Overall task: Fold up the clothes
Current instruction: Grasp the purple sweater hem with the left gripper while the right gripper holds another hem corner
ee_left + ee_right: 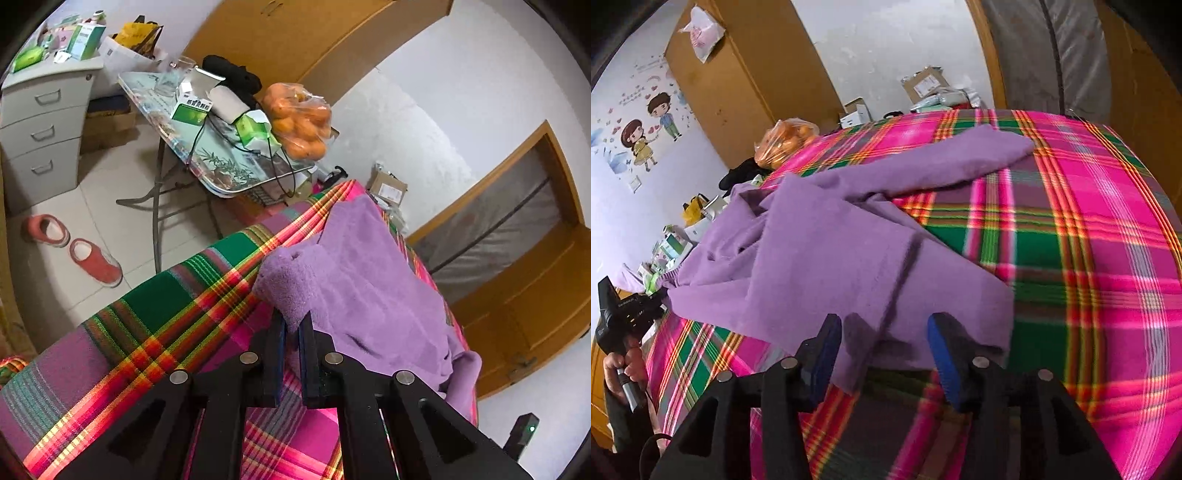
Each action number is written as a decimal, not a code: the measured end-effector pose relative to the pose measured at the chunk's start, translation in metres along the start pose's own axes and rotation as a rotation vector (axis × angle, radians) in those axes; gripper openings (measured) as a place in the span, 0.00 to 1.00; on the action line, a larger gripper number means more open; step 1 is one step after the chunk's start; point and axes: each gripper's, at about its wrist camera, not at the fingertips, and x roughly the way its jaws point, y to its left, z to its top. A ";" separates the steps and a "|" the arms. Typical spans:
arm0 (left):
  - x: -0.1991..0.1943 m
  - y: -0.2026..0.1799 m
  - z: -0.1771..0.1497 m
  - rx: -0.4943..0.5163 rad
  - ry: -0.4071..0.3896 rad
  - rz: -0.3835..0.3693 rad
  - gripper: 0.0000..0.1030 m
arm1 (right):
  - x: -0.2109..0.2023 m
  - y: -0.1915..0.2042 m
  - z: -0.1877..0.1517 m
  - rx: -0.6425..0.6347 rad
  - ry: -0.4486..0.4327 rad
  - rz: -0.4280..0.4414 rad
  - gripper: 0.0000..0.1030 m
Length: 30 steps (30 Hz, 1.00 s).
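The purple garment (827, 254) lies spread on the plaid bedspread (1089, 221), bunched toward its left edge, one sleeve reaching to the far side; the left gripper (293, 325) is clenched on a thick fold by that edge, likely to anchor it; the right gripper (884, 332) stands released over the near hem, nothing pinched, probably set to take the next corner

From here I can't read any lettering: the print on the green-and-white boxes (192, 107) on the table (221, 173) is too blurred.
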 end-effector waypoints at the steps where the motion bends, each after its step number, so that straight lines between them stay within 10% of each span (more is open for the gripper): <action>1: 0.000 0.000 0.000 0.000 0.001 0.000 0.06 | 0.003 0.003 0.001 -0.003 0.004 0.009 0.49; 4: 0.000 0.000 0.000 0.003 0.000 0.001 0.06 | 0.011 0.011 0.004 -0.023 0.007 0.011 0.47; 7: 0.000 -0.001 0.000 0.005 0.000 0.000 0.06 | 0.008 0.011 0.007 -0.002 0.008 0.027 0.05; 14: -0.003 -0.002 0.003 0.010 -0.003 -0.006 0.06 | -0.077 -0.025 0.022 0.083 -0.248 0.005 0.04; 20: 0.002 -0.002 0.002 0.012 0.001 0.008 0.06 | -0.174 -0.098 0.022 0.225 -0.442 -0.200 0.04; 30: 0.004 -0.007 0.001 0.028 -0.001 0.037 0.06 | -0.190 -0.195 -0.001 0.428 -0.368 -0.520 0.14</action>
